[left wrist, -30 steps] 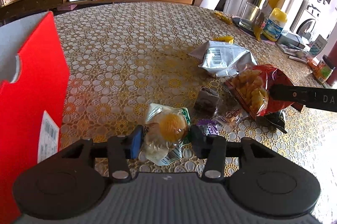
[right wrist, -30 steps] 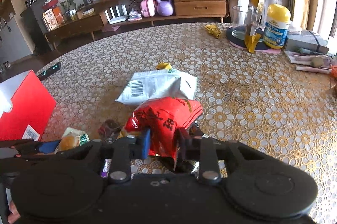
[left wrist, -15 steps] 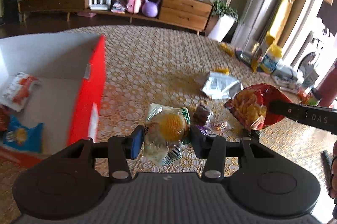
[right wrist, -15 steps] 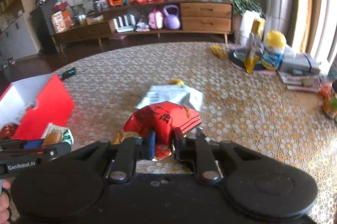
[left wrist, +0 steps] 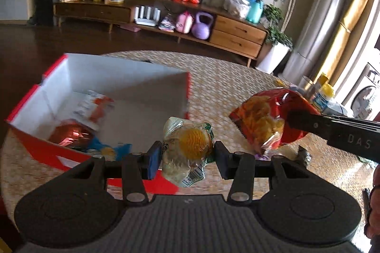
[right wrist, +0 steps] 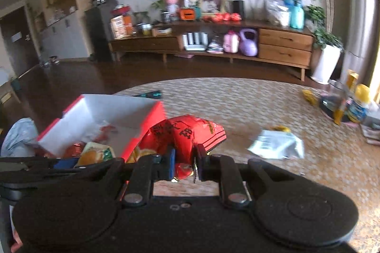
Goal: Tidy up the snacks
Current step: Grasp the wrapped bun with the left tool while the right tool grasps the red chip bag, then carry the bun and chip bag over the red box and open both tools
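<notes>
**Snacks in both grippers, box just ahead**

Carrying is the step I judge to be in hand: each gripper has a packet lifted clear of the table [left wrist: 237,96], and the red box [left wrist: 35,148] with its white inside lies ahead and to the left. My left gripper [left wrist: 187,155] pinches a clear bun packet [left wrist: 190,146] between its pads, the packet bulging above and below them. My right gripper [right wrist: 184,164] is pressed nearly together on the bottom edge of a red chip bag [right wrist: 185,134], which stands up crumpled above the jaws.

Next I would bring each packet over the box opening before letting go, the bun first since it is nearer the rim, and aim for the bare white floor beside the packets already lying there.

From the left wrist I see into the box: a white-and-orange packet [left wrist: 95,108], something shiny red and a blue one by the near wall. From the right wrist I get what the left misses: a silver-white packet [right wrist: 275,143] on the table, yet to be gathered.
</notes>
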`<state>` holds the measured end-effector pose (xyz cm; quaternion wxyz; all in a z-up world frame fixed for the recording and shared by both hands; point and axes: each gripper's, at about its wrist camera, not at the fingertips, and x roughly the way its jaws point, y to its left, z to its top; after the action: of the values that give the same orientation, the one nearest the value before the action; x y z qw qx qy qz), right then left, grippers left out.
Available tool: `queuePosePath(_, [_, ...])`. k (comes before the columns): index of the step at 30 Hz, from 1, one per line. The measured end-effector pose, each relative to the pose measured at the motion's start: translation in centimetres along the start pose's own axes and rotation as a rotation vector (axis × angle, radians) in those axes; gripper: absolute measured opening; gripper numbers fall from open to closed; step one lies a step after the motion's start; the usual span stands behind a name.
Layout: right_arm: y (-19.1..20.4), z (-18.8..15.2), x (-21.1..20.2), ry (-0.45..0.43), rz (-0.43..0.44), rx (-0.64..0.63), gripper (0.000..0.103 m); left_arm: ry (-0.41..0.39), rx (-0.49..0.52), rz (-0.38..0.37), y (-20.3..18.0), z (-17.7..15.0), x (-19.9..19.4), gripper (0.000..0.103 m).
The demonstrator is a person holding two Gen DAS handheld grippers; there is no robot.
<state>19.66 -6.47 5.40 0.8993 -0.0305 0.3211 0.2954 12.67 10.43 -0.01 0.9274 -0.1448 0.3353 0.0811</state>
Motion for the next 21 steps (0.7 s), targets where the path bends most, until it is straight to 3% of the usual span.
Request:
queuePosePath(8, [6.6,1.6,2.2,0.010,0.052,-0.064,0.016,-0.059,-0.027,0.061,5.0,1.1,-1.9,0.046])
queuePosePath(21, [12.3,2.7,6.7,0.062,0.063,-0.111,0.016,-0.037,-0.094,0.116,12.0,2.2,-0.2,0.046])
